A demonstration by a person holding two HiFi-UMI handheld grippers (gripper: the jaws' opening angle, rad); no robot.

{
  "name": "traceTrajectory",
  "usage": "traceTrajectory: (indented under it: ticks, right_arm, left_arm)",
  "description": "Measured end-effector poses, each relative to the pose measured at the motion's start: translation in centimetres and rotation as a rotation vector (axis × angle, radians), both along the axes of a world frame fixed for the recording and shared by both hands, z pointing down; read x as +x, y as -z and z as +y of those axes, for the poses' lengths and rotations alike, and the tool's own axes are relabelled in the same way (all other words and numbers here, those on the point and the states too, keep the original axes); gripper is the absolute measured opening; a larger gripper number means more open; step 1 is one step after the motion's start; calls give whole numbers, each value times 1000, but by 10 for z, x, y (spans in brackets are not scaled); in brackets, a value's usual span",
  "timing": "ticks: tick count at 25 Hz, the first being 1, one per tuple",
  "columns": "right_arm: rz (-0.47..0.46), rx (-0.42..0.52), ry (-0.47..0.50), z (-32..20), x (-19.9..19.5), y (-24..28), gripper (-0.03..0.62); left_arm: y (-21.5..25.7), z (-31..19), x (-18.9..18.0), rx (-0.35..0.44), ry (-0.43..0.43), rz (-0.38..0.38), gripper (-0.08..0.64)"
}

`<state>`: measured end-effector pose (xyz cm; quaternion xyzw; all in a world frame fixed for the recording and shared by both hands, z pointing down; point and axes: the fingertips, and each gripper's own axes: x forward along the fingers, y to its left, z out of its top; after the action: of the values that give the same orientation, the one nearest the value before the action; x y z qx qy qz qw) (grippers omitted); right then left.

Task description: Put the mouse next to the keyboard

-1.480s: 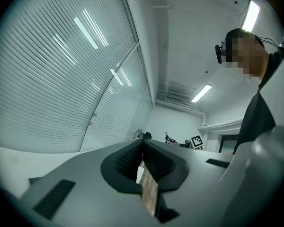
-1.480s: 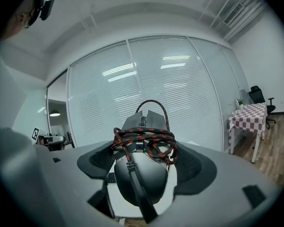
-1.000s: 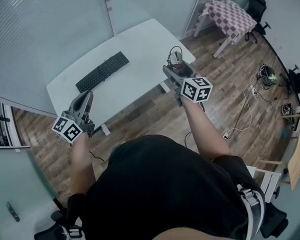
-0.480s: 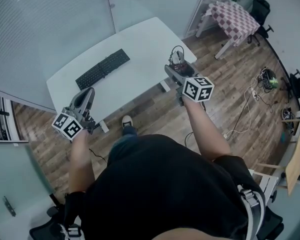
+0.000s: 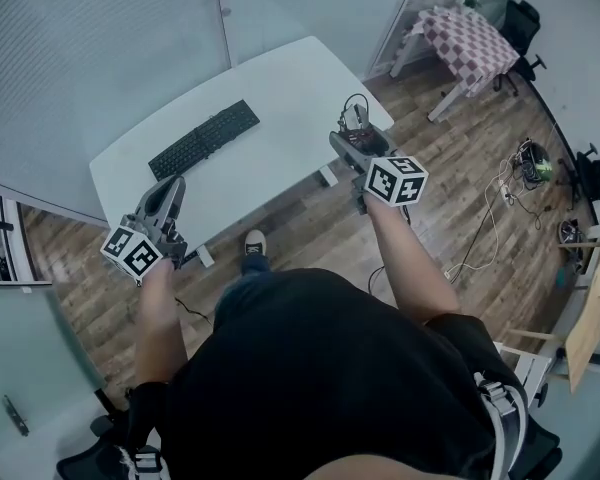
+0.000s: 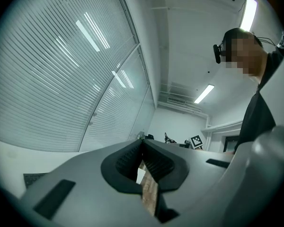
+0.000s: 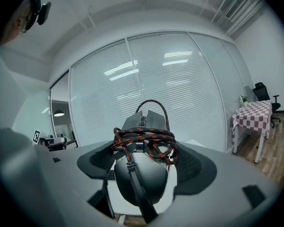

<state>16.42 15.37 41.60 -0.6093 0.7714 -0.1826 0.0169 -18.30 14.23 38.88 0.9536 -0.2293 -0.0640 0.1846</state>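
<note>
Wood floor point(image 5: 310, 218) fills an office closed in by frosted glass walls with blinds. Seen from above, a white table point(image 5: 280, 98) stands at an angle, and a black keyboard point(image 5: 204, 140) lies on its left half. Farther back to the right are a small table with a checked cloth point(image 5: 465, 33) and a dark office chair point(image 5: 515, 13). Loose cables point(image 5: 530, 153) on the floor at the right are too small to make out.

The right gripper point(image 5: 352, 128) is held over the table's near right corner, well apart from the keyboard. Its jaws are closed on a dark mouse point(image 5: 353, 118), which from above is tiny and mostly covered by the gripper. Whether it touches the tabletop cannot be told. In the right gripper view the mouse point(image 7: 142, 174) sits gripped between the jaw pads. A red and black braided cable point(image 7: 146, 141) is coiled over it and hides its front. Only a sliver of the keyboard point(image 7: 111, 175) shows beside the mouse.

The left gripper point(image 5: 170, 190) hangs at the table's near left edge. In its own view the left gripper point(image 6: 144, 162) has its jaws drawn together. They hold nothing, and a thin slit below them shows floor.

The person's black top point(image 5: 320, 368) hides the legs, and only one shoe point(image 5: 253, 241) shows.
</note>
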Motion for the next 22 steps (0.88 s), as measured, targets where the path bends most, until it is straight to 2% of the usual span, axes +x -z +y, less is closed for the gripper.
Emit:
traceTrajectory:
  ticks: [22]
  right_arm:
    - [-2, -47, -45, -81, 15, -19, 411]
  left_arm:
    - [-5, -98, 17, -17, -56, 12, 23]
